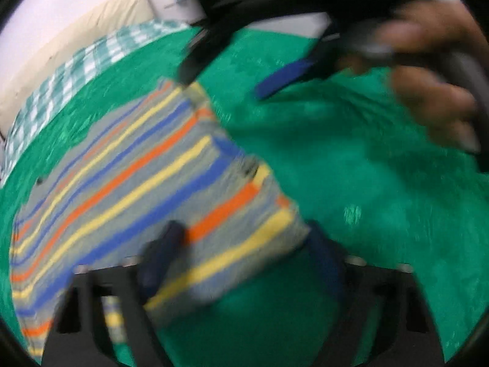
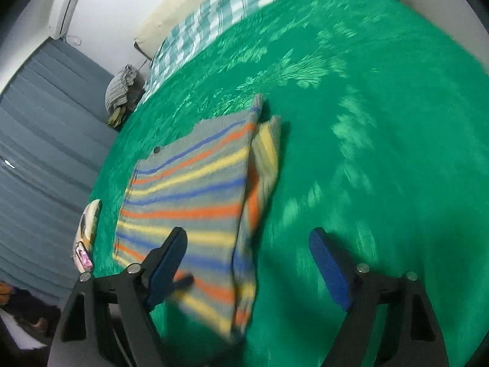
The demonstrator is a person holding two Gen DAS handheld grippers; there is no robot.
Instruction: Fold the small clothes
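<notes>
Striped garment [image 2: 189, 202], a small knit piece in grey with orange, yellow and blue bands, lies on the green bedspread [image 2: 366, 153] toward its left part in the right wrist view. Its main panel is flat and roughly rectangular, with one side folded over in a narrow strip along the right edge, so two layers overlap there. A small dark button or spot sits near its far edge. The cloth looks soft and slightly fuzzy; both views are blurred by motion.

In the left wrist view the same garment [image 1: 137, 183] runs diagonally, and its near corner passes between the fingers of the left gripper [image 1: 244, 253]. The jaws stand partly closed around that corner, but the blur hides whether the pads press on the fabric, so I cannot tell if it is gripped. The right gripper [image 2: 247, 253] has its blue-padded fingers spread wide, released, with the garment's near edge under the left finger and bare bedspread under the right one. It also appears at the top of the left wrist view, held by a hand [image 1: 434, 70].

The bedspread is shiny green with a leafy woven pattern. Beyond it lie a teal-and-white checked sheet [image 2: 214, 21] and a cream pillow [image 2: 171, 9]. A heap of clothes [image 2: 120, 91] sits beside the bed, near grey curtains [image 2: 45, 122], and an air conditioner [image 2: 65, 9] hangs on the wall.
</notes>
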